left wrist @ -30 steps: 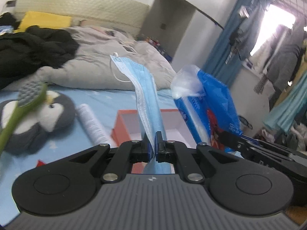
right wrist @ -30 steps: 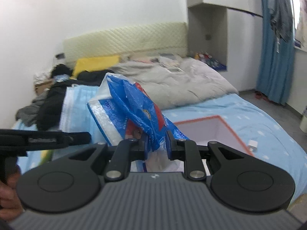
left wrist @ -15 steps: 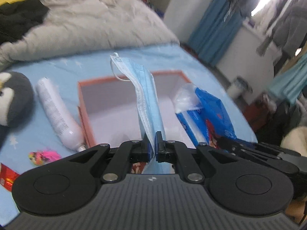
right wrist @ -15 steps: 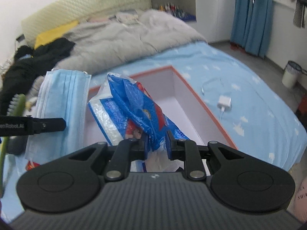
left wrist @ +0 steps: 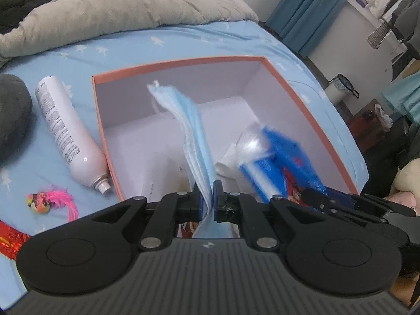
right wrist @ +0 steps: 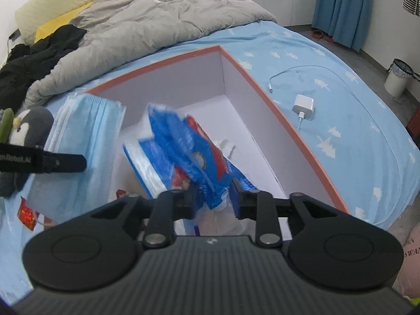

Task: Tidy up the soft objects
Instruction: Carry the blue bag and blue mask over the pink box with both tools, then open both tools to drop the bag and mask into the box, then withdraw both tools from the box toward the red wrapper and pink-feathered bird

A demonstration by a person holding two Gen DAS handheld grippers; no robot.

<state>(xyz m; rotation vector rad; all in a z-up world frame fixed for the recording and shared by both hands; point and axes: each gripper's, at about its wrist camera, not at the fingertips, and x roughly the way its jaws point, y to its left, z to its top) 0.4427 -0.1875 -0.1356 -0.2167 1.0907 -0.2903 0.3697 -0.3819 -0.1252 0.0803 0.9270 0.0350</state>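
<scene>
Two hand-held tools hang over one open box (left wrist: 105, 120) with an orange rim and white inside, lying on a bed with a light blue star-print sheet (right wrist: 341, 110).

The left tool (left wrist: 207, 197) is clenched on one pale blue face mask (left wrist: 194, 136), which stands up from between its fingers over the box interior. The right tool (right wrist: 215, 197) has its fingers parted a little, with one blue plastic tissue pack (right wrist: 183, 152) between them; whether they grip the wrapper cannot be told. The pack sits low inside the box, toward the near side, and is blurred.

The mask and the pack are just beside each other. The box floor farther back is bare white, and its far and right walls stand apart from both items.

On the sheet left of the box lie one white spray can (left wrist: 68, 134) on its side, touching or nearly touching the box's left wall, one small pink feathered toy (left wrist: 52, 202) and one red foil scrap (left wrist: 8, 241). One grey plush penguin (right wrist: 29, 128) sits farther left. To the right of the box lie one white charger (right wrist: 303, 106) and its cable. One grey duvet (right wrist: 157, 26) is bunched across the far half of the bed, with black clothing (right wrist: 39, 57) on it
</scene>
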